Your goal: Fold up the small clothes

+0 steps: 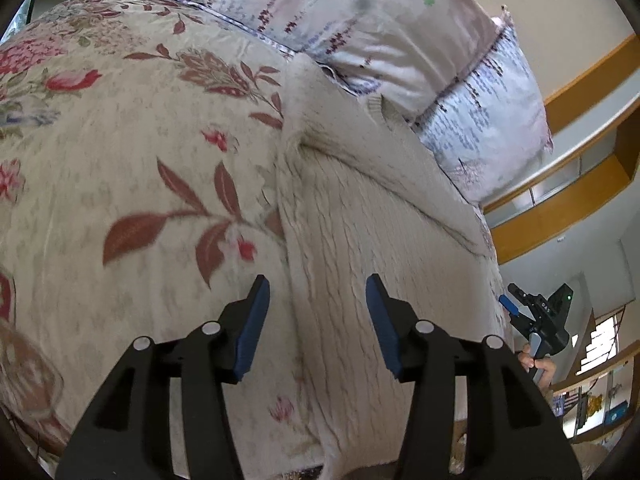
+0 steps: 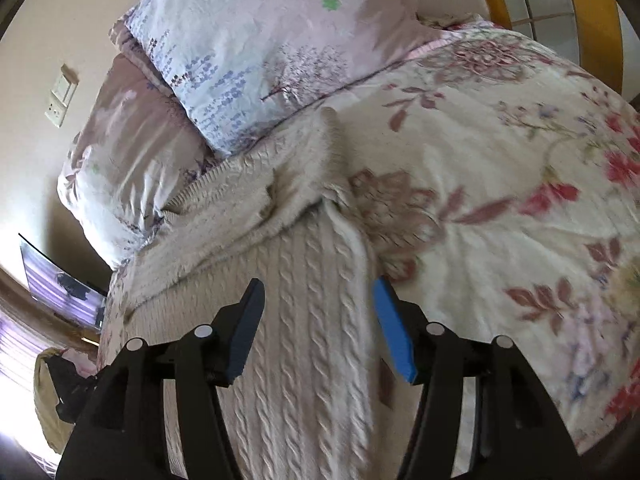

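counting: one cream cable-knit sweater (image 1: 360,216), one floral bedspread (image 1: 120,140), two pillows (image 1: 360,28), two claws.
sweater: it lay spread on the bedspread just ahead of and under both claws, its far end touching the pillows; a fold crossed it beyond the fingertips.
left claw (image 1: 318,328): jaws stood apart with nothing pinched; the sweater's left edge ran below the gap between its blue pads (image 1: 252,332), which did not press on it.
right claw (image 2: 319,328): jaws likewise stood apart and held nothing; the knit lay below and ahead, its right edge under the right-hand pad.
pillows: they lay beyond the sweater, ahead of both claws.
left view only: the right claw (image 1: 516,306) seen from outside, off to the right past the bed's edge, gripped by a hand (image 1: 538,364); wooden shelves (image 1: 560,200) on the wall.
right view only: a wall switch plate (image 2: 62,96) up left, and a dark screen (image 2: 60,280) to the left of the claw.
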Demonstrator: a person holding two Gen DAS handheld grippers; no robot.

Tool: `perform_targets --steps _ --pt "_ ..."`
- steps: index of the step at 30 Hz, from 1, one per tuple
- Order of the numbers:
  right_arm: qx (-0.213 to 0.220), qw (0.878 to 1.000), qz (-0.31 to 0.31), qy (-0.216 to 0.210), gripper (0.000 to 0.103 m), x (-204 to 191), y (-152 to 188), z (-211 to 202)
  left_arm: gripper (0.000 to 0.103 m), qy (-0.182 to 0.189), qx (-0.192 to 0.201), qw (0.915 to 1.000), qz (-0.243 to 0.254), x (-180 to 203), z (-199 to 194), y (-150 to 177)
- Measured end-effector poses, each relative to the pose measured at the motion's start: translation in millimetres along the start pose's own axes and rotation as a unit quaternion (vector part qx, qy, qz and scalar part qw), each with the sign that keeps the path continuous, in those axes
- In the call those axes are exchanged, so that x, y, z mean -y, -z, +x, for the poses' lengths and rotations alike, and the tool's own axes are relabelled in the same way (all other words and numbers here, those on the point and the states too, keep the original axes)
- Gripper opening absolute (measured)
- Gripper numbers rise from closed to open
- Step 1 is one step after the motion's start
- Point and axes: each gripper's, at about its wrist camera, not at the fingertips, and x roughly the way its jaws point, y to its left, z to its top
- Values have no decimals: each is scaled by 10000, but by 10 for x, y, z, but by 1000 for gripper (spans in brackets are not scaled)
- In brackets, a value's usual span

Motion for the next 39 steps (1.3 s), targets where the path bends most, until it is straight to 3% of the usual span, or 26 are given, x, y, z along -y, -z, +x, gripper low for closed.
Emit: perform_targets --steps 8,14,22,25,28,30,33,39 --pt "-365 9992 -35 -177 49 140 288 -137 48 374 -132 9991 -132 36 -71 276" --pt "-665 9968 46 -432 42 191 528 -135 35 616 -278 9974 -236 47 -107 485" --pt "-946 9841 432 -1438 31 256 933 -265 28 1279 -628 9894 -268 85 -105 828" --pt "-1109 9777 437 -1726 25 237 1050 -315 27 1341 -734 9882 -62 153 -99 914" --pt "-1239 9778 224 -1675 21 153 1139 -343 27 1324 -857 9874 87 213 -68 964" --pt "-1279 9775 128 -1672 15 106 1169 -350 20 1264 -906 9877 149 235 -40 982" --pt "-1019 9828 -175 -1528 9 -1 1167 -404 8 1217 -907 9883 162 246 -27 971" --pt "352 9859 -993 -1299 8 -370 946 -746 6 997 -258 9933 519 400 -244 723"
